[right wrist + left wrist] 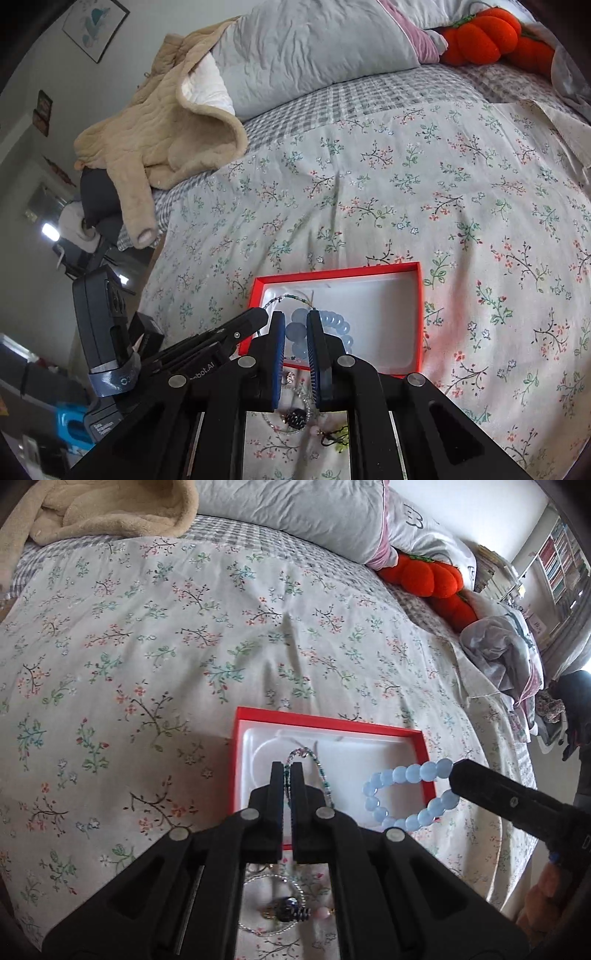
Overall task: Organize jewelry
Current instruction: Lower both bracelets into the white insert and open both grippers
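Landmark for this entry: the red box [332, 734] on the floral bedspread [147, 657]. Nearest to us, on the spread just short of the box's near rim, we see loose pieces: a thin silver-bead loop with a dark bead [286, 910] and a pink one. Above that rim we hold the left gripper [287, 771], its jaws pressed together on the thin beaded chain [314, 766], whose free loop arcs over the box's white liner. At the box's near right corner we carry the blue bead bracelet [406, 794] in the right gripper [295, 328], jaws clamped on its beads; from the left wrist view the ring hangs partly over the red wall, partly past it. Beyond the box the spread lies bare. Farther back we note a grey pillow [314, 40], a beige quilted jacket [166, 125] to the left and an orange plush pumpkin [428, 576] to the right.
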A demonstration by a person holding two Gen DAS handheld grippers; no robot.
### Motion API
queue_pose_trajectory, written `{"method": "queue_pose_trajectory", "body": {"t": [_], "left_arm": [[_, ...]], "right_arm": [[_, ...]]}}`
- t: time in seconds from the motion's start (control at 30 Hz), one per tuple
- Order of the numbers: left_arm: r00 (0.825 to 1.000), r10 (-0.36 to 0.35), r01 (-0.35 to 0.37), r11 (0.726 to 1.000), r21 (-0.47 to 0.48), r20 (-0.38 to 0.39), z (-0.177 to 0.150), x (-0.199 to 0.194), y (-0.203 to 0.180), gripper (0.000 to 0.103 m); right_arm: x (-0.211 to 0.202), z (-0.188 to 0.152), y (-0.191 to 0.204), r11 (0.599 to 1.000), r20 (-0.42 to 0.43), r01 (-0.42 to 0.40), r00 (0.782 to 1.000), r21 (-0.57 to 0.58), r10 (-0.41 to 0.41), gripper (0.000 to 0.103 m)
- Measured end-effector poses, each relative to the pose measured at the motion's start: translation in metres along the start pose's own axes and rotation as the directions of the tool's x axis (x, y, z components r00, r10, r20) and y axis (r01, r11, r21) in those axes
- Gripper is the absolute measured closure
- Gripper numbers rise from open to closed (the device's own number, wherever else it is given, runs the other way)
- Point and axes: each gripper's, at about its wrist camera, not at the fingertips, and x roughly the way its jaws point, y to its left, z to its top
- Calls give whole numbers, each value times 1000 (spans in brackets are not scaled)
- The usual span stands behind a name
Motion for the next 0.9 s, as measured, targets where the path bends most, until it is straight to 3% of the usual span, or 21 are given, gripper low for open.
{"method": "queue_pose_trajectory", "body": {"t": [0.27,0.57,0.73,0.9], "left_arm": [[999,40,-39,999,31,-15,-2,8,0,99],[997,82,-82,991,104,-2,-3,5,-13,97],[995,99,-97,987,125,-13,-5,-8,-16,79],[994,109,-105,985,135,-22,-12,-22,-17,51]], "right_arm": [[18,0,-24,994,-36,105,994,11,-104,91],[22,2,-37,989,-64,147,987,27,-146,90],[10,0,-32,987,-68,159,985,-19,-160,87],[1,-10,-32,982,-86,180,979,-48,-184,83]]}}
